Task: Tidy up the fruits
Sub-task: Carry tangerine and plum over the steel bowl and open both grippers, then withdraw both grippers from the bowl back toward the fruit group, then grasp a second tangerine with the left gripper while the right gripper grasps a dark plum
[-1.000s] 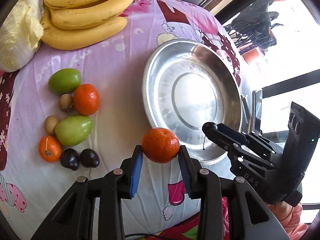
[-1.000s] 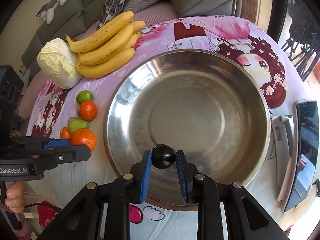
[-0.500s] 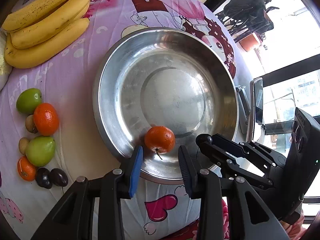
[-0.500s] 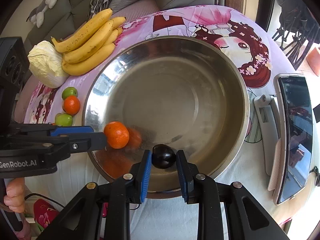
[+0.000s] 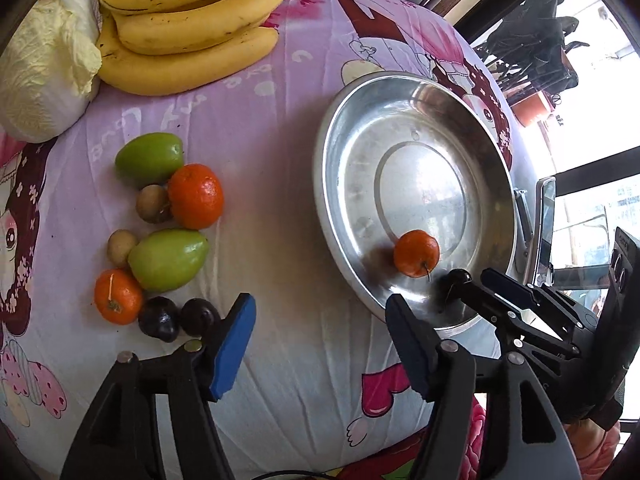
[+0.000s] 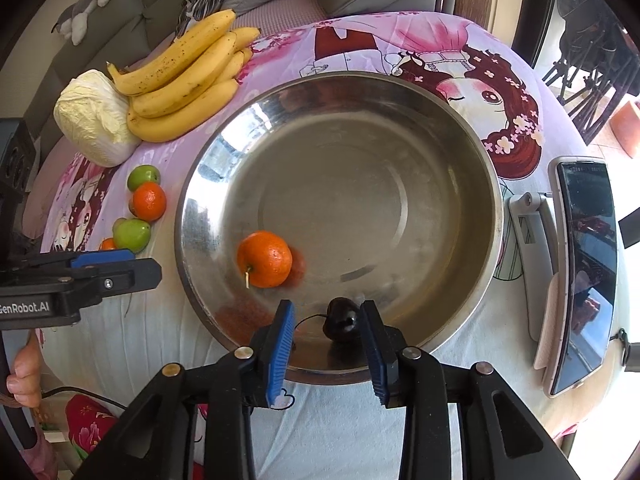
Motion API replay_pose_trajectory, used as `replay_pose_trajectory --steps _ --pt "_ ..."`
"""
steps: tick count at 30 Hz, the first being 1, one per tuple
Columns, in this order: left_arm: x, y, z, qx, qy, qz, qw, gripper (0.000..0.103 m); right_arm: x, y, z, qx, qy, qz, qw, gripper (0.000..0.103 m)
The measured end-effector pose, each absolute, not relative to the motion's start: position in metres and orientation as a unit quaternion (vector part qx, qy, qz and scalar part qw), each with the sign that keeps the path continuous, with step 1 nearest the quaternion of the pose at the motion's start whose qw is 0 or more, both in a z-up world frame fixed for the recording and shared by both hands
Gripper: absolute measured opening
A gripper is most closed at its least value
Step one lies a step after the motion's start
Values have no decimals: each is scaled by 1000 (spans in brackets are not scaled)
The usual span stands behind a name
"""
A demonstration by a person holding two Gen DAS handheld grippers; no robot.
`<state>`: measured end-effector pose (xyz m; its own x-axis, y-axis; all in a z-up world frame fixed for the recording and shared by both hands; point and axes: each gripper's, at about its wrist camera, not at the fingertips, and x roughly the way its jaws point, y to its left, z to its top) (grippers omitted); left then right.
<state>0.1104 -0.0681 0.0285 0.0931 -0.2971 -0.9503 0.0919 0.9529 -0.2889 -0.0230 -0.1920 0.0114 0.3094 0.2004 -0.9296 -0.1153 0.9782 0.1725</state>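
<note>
Both tools stand wide open and hold nothing. The right tool [image 6: 326, 334] straddles a dark plum [image 6: 340, 318] lying just inside the near rim of the steel basin [image 6: 460, 152], beside an orange [image 6: 264, 258], apparently just set down. The left tool [image 5: 320, 344] hangs over the tabletop [image 5: 280, 152] near the loose fruit pile [image 5: 160, 232], likely for the next pick.

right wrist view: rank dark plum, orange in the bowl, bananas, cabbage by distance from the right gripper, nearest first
1. Dark plum: between the open fingers of the right gripper, on the near inside of the bowl.
2. Orange: in the bowl, ahead-left.
3. Bananas and cabbage: far left on the table, too close to call.
</note>
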Motion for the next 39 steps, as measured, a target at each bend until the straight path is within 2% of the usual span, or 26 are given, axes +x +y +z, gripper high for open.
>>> replay_pose_trajectory --steps 1,3,7,15,26,35,39 --pt "109 -62 29 -82 658 -126 738 79 -23 -189 14 33 578 99 810 56" --pt "106 -47 31 -90 655 -114 742 80 -23 -183 17 26 575 102 812 62" --pt "100 -20 34 -101 645 -92 752 93 -23 -168 22 17 573 115 811 73" --pt "92 33 33 -107 633 -46 765 97 -20 -122 31 -18 567 152 809 100" --pt "91 79 22 -120 644 -38 754 99 -18 -38 36 -100 561 237 787 102" --pt "95 88 18 -114 661 -59 739 99 -17 12 15 -155 561 282 762 103" --pt "101 86 20 -113 654 -71 745 99 -11 18 5 -156 565 290 757 99"
